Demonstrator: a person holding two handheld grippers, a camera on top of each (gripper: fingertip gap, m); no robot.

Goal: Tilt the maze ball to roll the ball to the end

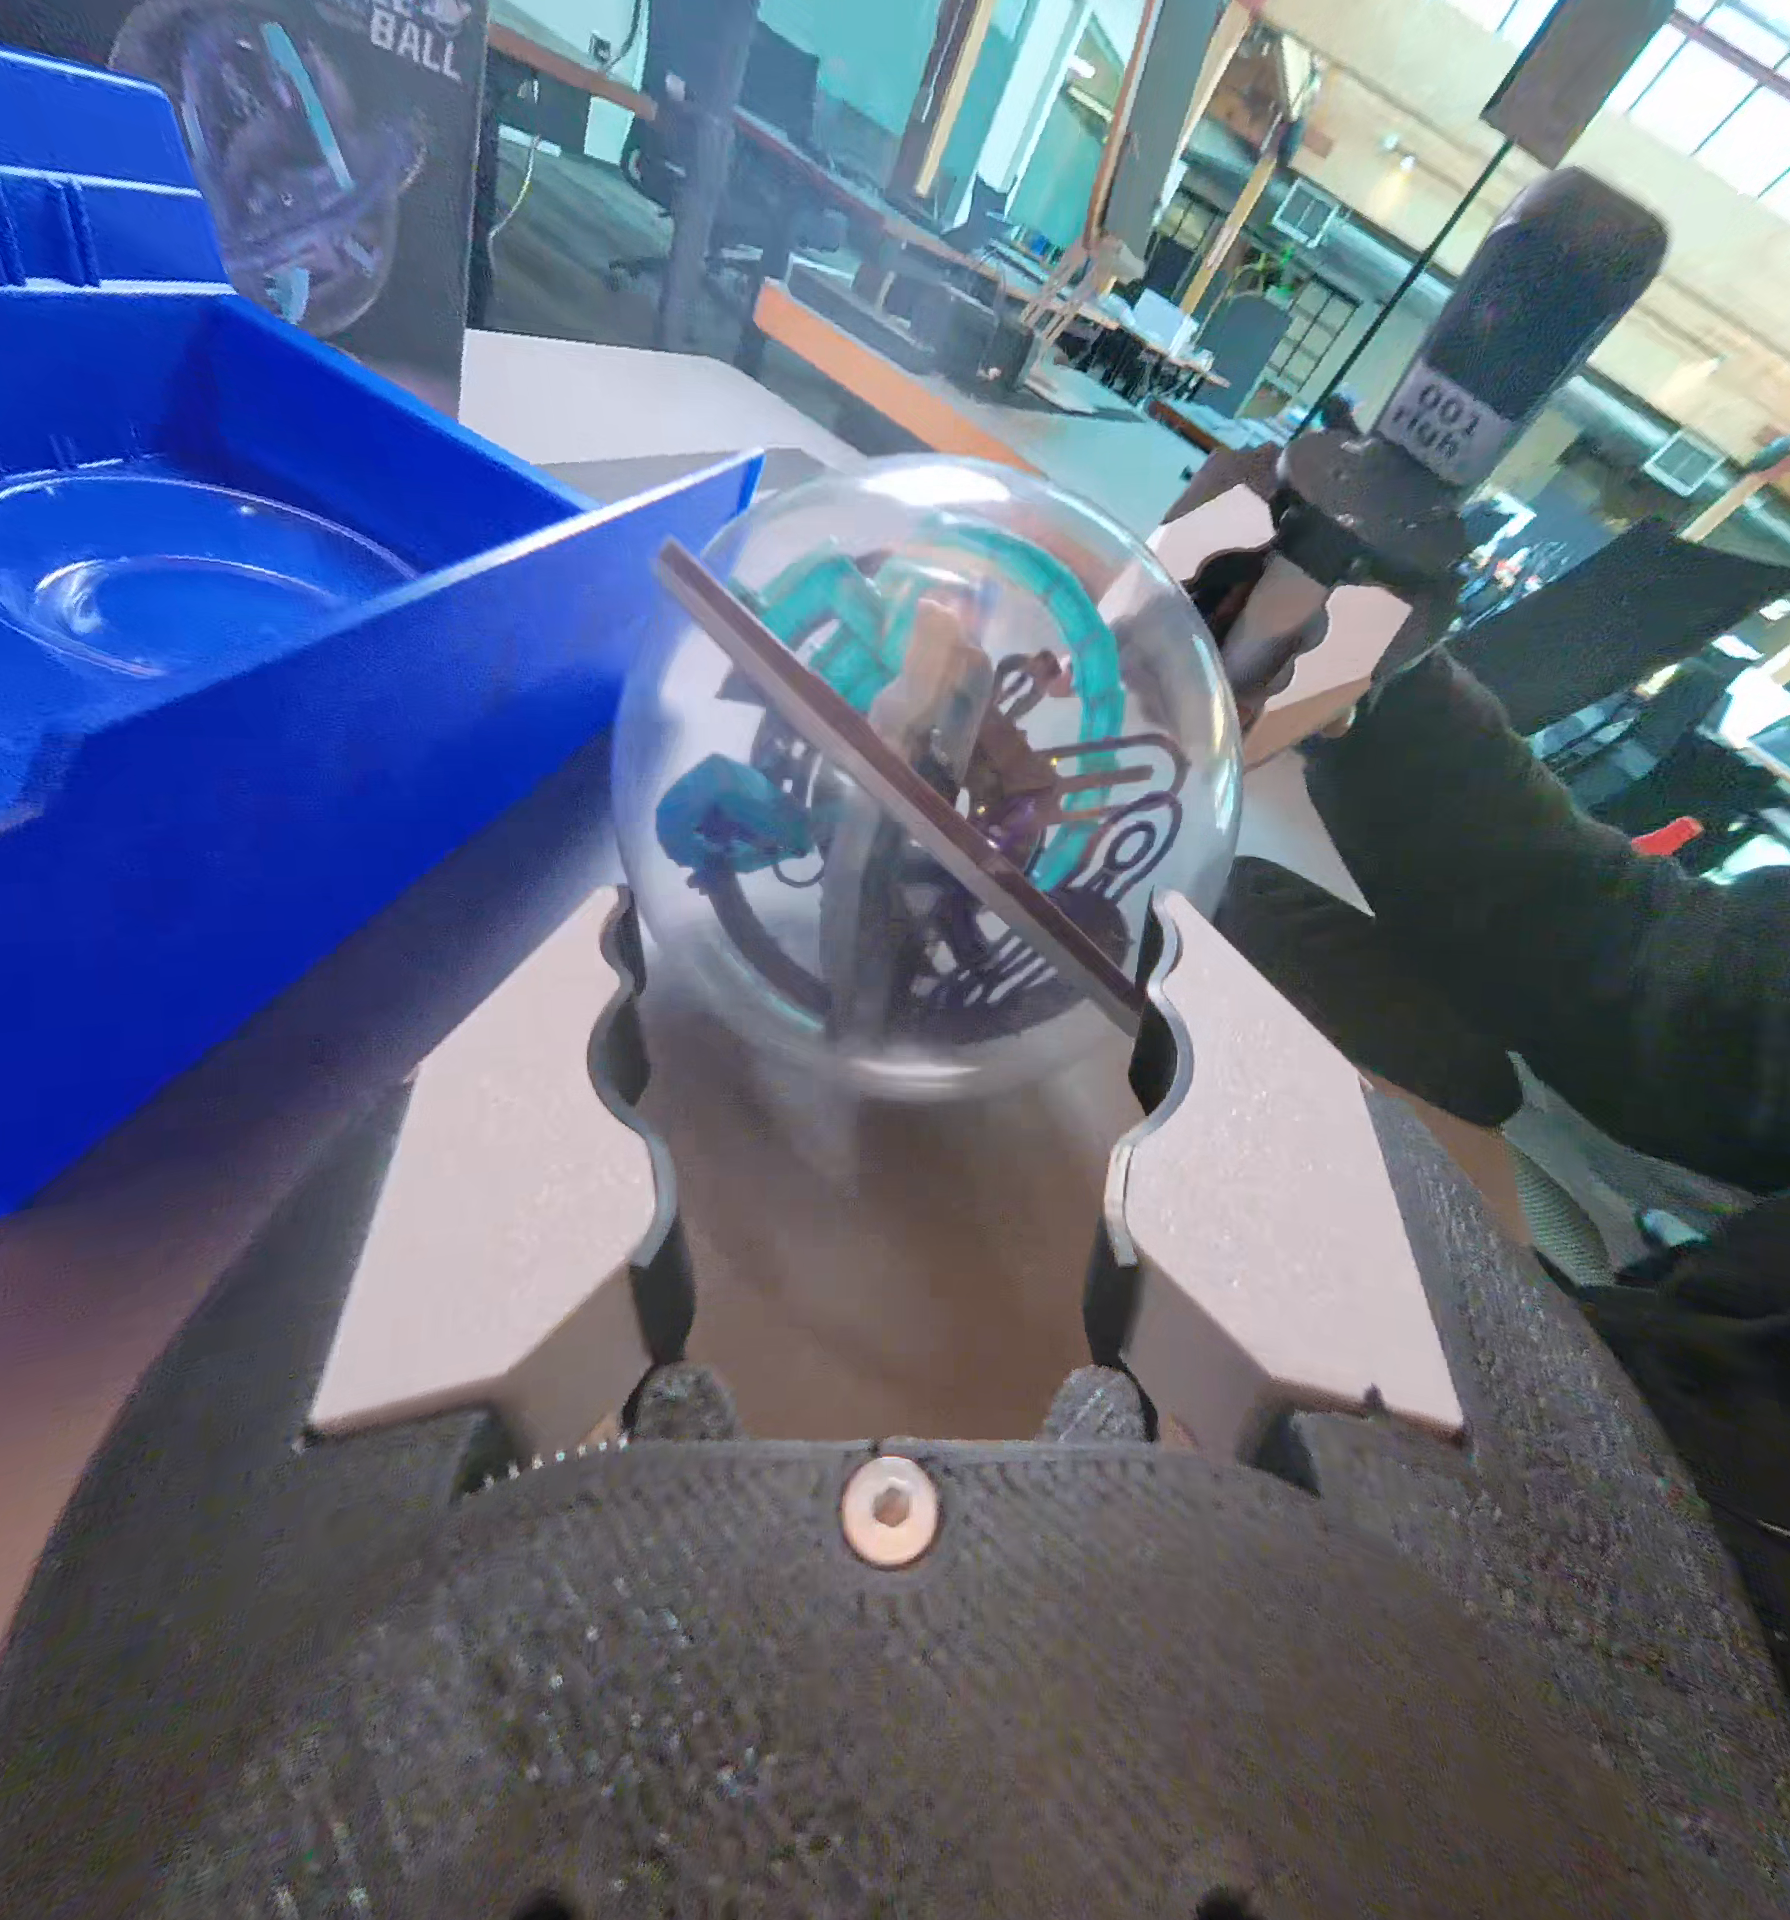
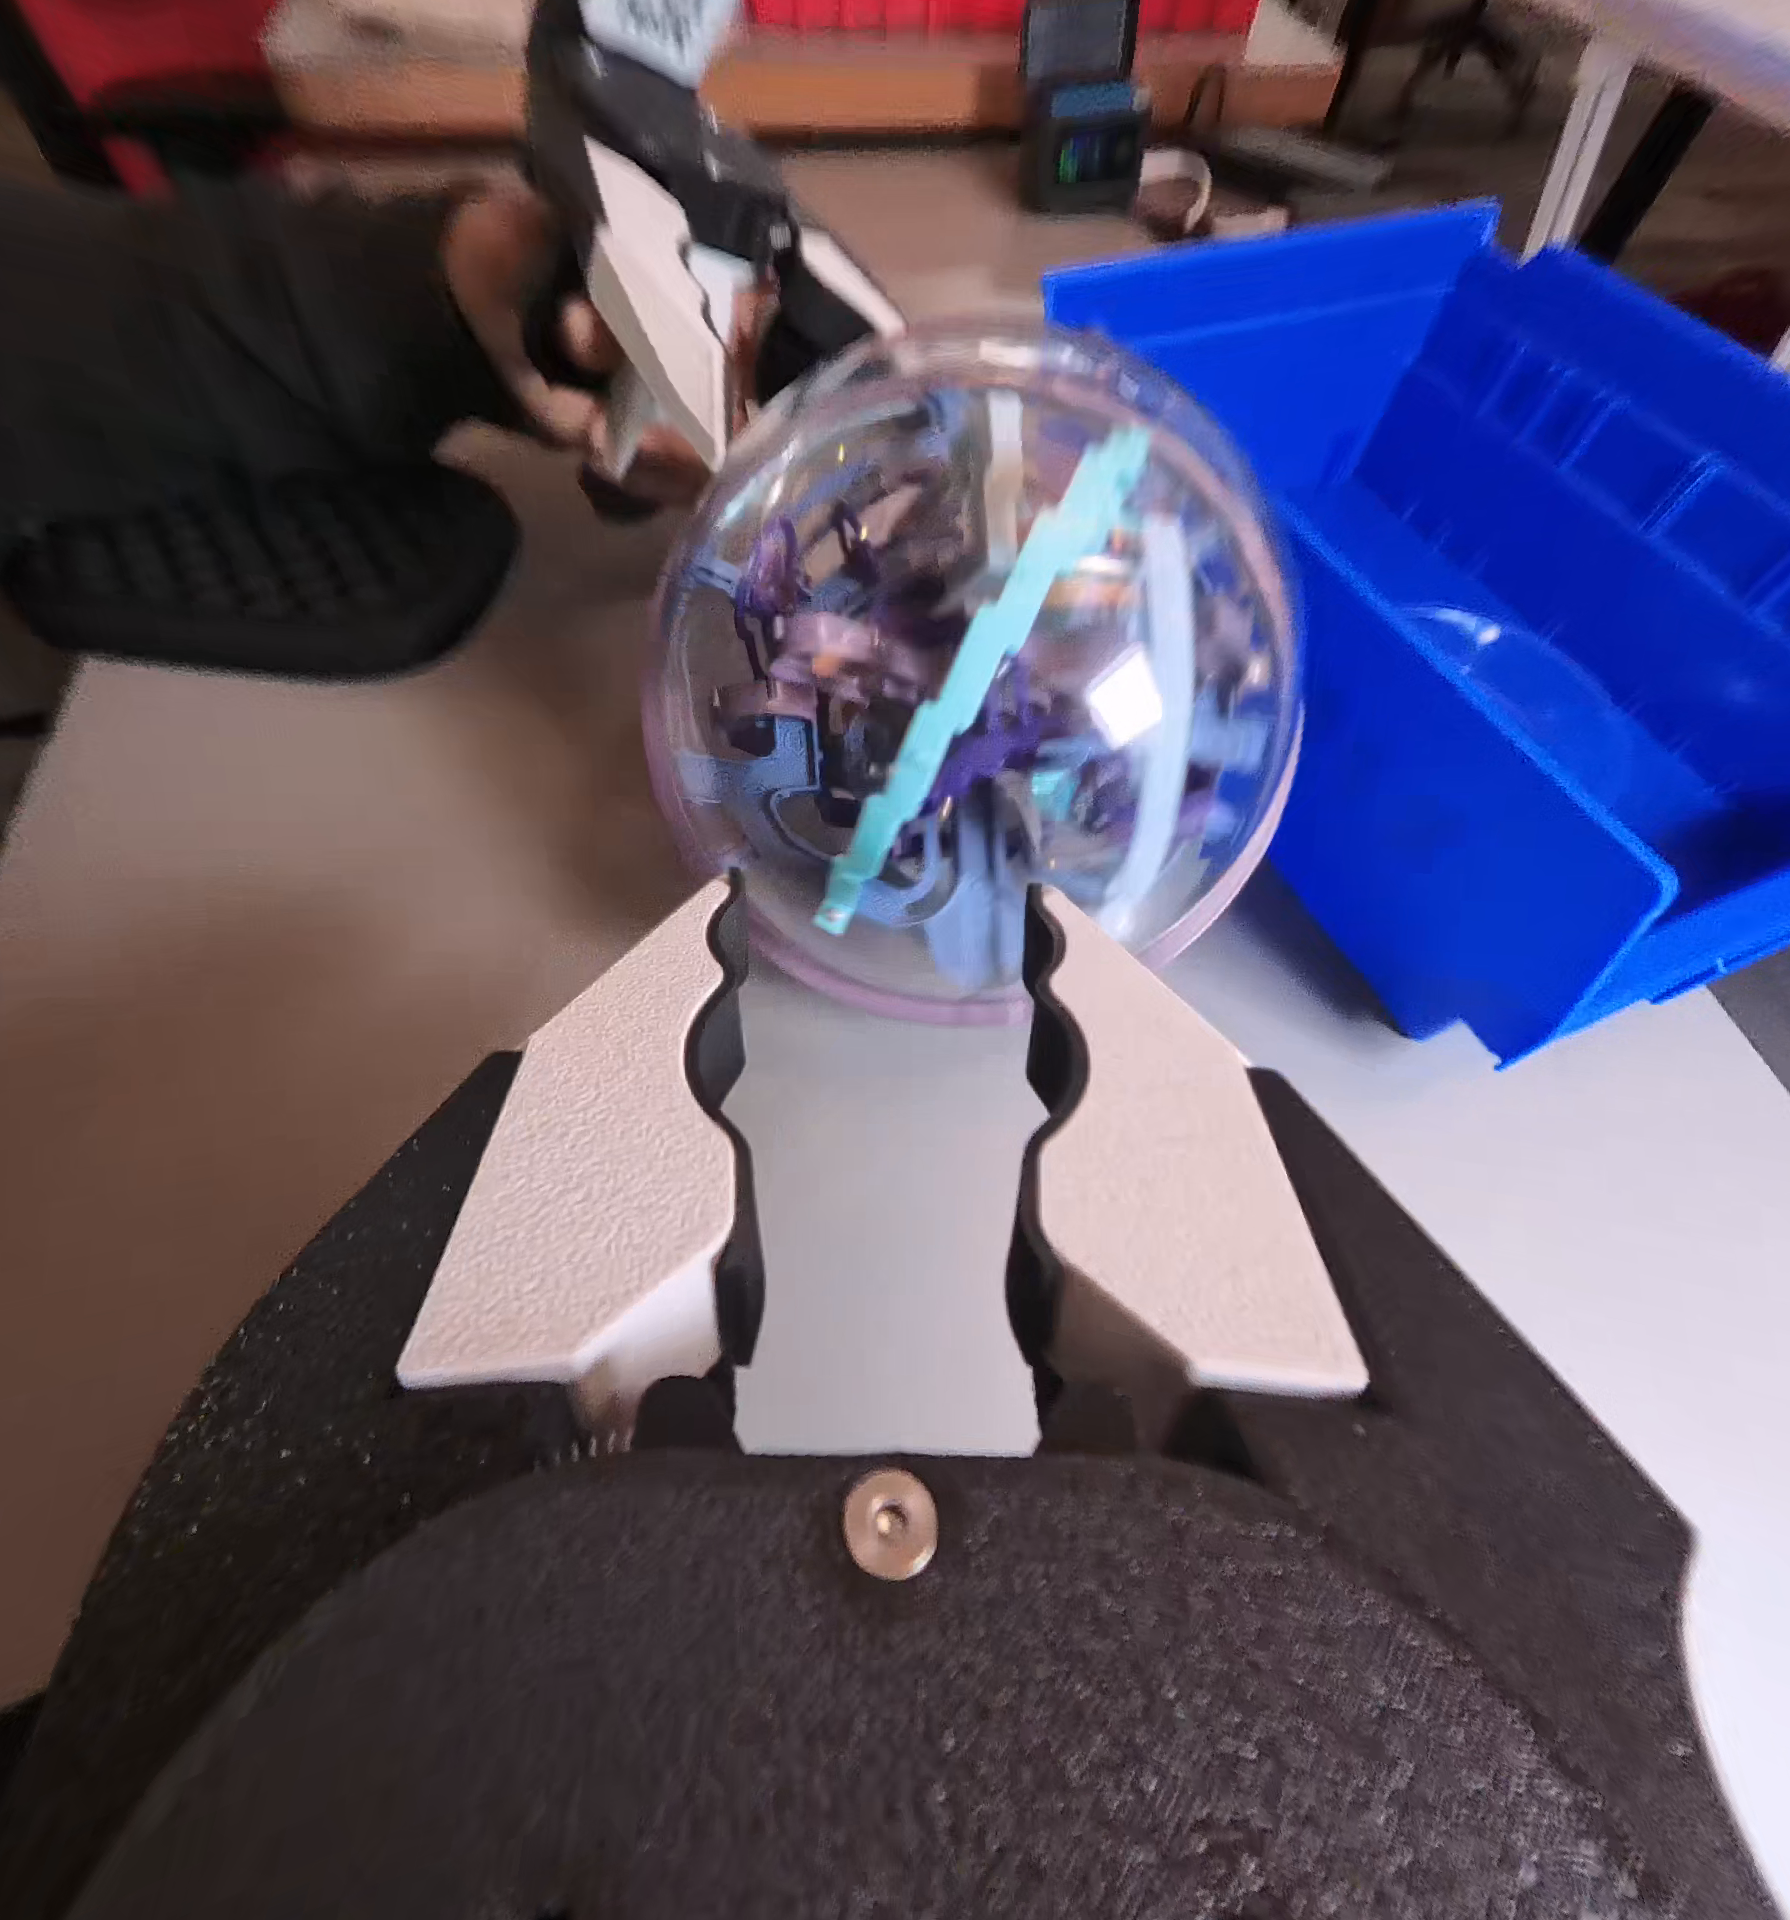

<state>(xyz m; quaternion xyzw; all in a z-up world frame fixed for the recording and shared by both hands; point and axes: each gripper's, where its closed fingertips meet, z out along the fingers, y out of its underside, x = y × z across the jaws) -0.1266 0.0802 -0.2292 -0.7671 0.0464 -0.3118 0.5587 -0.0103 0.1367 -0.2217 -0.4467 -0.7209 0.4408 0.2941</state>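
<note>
**A:** Start with the blue plastic bin (image 1: pixel 247 727): it sits on the pale worktop (image 2: pixel 299 883) with its open front wall low, and inside lies a clear plastic dome (image 1: pixel 143 592), like half a sphere shell, resting on the bin floor. Nothing else shows in it from either view.

**B:** And the maze ball (image 1: pixel 922 769) is out of the bin, on the worktop just beside the bin's near wall. A clear sphere, teal and purple tracks inside, a flat dark band running diagonally through it. The small ball inside cannot be picked out; the picture is too blurred.

**A:** The left gripper (image 1: pixel 891 935) has its jaws spread wide, the two pale fingertips reaching either side of the sphere's lower part. Whether the pads press on it cannot be told from here.

**B:** The right gripper (image 2: pixel 886 914) comes from the opposite side, jaws partly open and narrower than the sphere, tips right at its near surface, not closed around it.

**A:** Around them: behind the bin stands a dark printed box (image 1: pixel 351 156) picturing a similar sphere. A black-sleeved arm (image 1: pixel 1597 935) carries the right gripper in from the right of the left view.

**B:** From the right view, the bin stands close behind the sphere's right side, and a black mesh chair seat (image 2: pixel 247 582) sits past the worktop's far left edge.
</note>
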